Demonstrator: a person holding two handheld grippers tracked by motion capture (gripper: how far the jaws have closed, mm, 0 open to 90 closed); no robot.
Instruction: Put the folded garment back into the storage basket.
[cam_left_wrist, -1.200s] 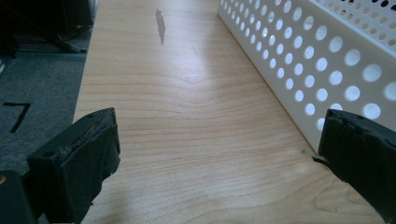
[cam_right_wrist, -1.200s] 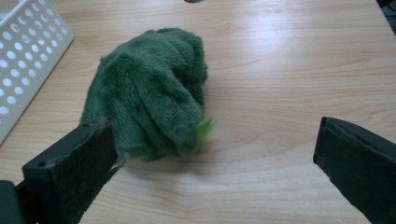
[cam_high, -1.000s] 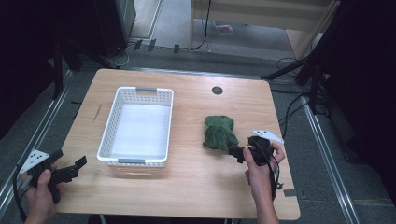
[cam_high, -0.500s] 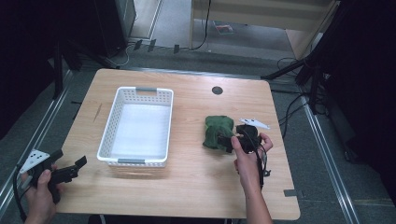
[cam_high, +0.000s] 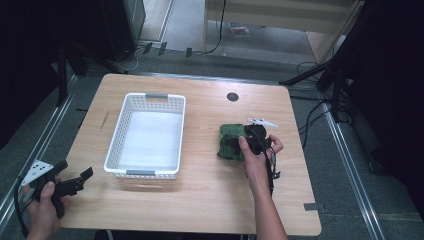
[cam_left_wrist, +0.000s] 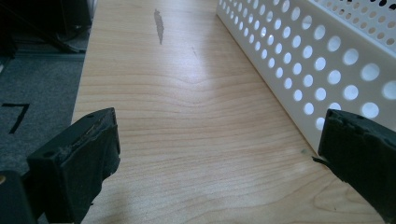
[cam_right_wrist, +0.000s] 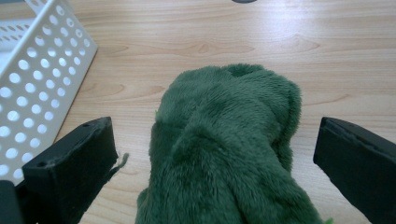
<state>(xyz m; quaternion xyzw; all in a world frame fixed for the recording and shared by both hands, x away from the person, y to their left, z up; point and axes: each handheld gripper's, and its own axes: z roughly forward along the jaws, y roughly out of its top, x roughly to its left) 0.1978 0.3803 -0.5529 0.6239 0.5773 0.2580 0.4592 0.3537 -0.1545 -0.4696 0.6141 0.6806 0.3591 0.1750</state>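
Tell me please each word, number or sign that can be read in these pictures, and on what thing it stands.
"7": a black mark like this digit on the grey floor beside the table, in the left gripper view; it may be only tape.
No text on the white perforated plastic basket, the green plush toy or the light wooden table.

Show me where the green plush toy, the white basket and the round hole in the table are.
Green plush toy (cam_right_wrist: 224, 140), right gripper view, on the middle of its fuzzy top.
White basket (cam_high: 145, 173), high view, on its near rim.
Round hole (cam_high: 232, 97), high view, on its dark centre.
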